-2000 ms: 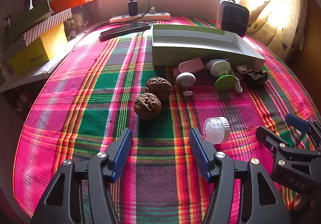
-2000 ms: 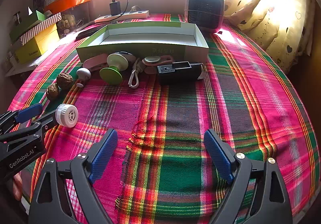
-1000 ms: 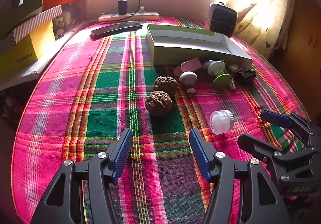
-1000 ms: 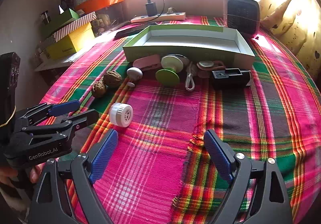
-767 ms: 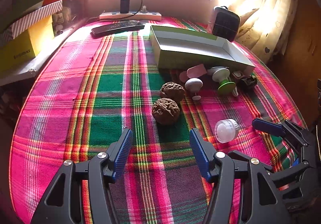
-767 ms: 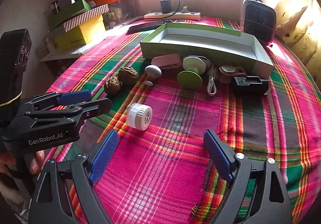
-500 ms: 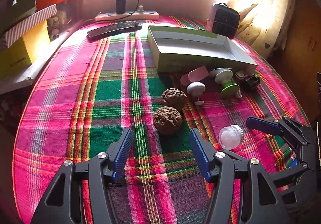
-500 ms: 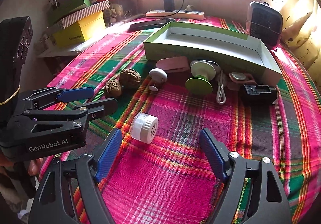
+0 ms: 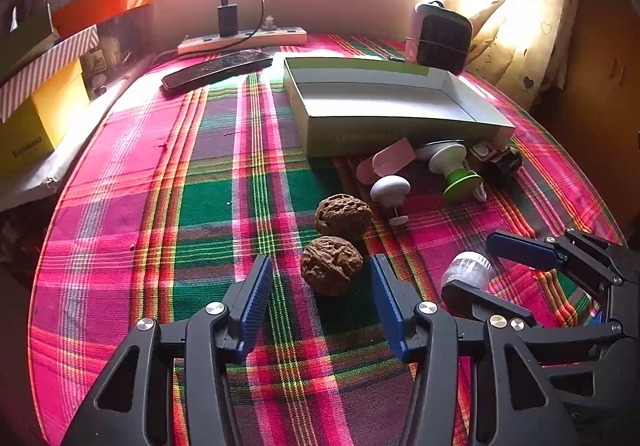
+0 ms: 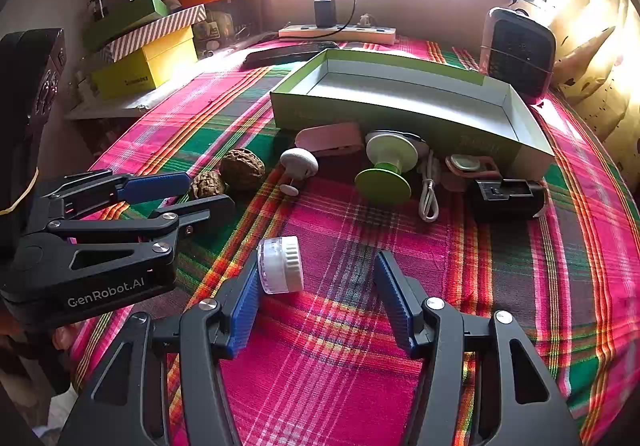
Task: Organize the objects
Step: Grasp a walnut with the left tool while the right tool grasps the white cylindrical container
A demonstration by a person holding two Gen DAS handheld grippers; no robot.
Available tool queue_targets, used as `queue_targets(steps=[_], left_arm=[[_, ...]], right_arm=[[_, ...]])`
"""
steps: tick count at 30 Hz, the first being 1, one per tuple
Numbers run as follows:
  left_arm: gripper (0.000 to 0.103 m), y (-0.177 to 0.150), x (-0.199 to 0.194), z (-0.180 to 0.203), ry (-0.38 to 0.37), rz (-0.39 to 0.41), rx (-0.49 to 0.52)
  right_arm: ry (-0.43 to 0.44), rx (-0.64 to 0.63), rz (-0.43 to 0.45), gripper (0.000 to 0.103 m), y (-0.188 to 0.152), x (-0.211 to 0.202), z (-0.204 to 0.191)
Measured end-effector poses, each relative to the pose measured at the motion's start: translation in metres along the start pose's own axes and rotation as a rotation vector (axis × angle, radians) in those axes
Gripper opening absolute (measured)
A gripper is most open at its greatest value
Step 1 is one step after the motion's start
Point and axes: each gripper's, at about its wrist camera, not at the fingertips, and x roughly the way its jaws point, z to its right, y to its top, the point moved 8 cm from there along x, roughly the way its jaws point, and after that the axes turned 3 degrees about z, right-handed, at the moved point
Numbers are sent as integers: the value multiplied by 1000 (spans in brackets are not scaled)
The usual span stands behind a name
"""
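Item 1, left gripper: its jaws have just been closing around the near walnut; pads not yet touching it, so still open.

Item 2, right gripper: jaws likewise just narrowed; the small white ribbed-cap jar, lying on its side, sits against the left pad, right pad apart, no grip yet.

Since a second ago both grippers have moved in on these 2 targets.

Item 3, green box tray: empty, far side of the table.

Judgement: 2 simultaneous pickups beginning; nothing sorted yet.
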Motion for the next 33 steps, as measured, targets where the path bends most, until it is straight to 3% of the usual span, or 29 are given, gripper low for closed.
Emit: queue_targets(steps=[5,14,33], left_arm=[[33,2,1,1,-2,-2,6],[29,3,2,4,2,-2,8],[29,10,-3,-1,20,-2,-5]], right_arm=[[0,0,0,46,1,0,1],[14,0,2,21,2,1,3],[24,4,7,20,8,-1,8]])
